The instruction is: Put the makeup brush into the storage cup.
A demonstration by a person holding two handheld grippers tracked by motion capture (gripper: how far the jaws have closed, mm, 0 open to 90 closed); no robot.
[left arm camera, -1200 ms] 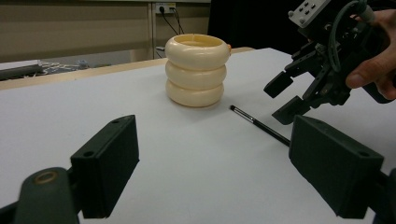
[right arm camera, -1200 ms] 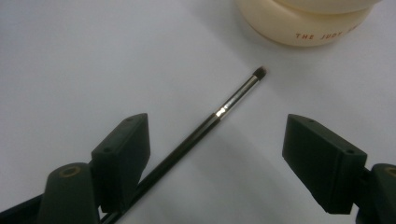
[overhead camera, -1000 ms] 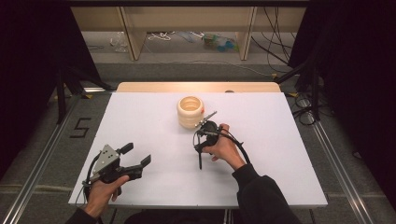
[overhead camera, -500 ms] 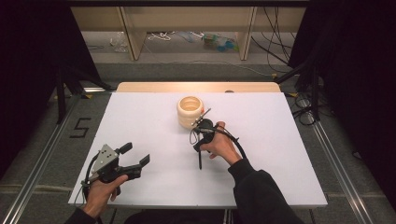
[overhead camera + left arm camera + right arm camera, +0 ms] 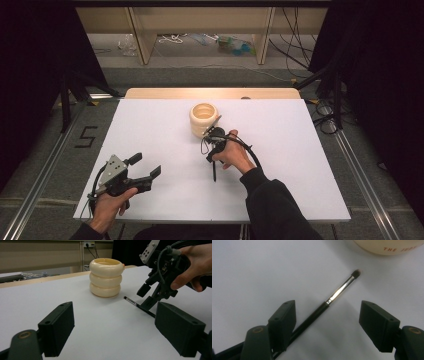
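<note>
White counter [image 5: 150,125] mid-frame: cream ringed holder [image 5: 204,120], right claw [image 5: 214,145] wide over a makeup brush [image 5: 329,300], left claw [image 5: 142,167] wide, lower left.

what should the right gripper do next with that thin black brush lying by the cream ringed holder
Probably lower and shut. The right gripper is open above the thin black brush, which lies flat on the white table, handle near one jaw, beside the cream ringed holder.
</note>
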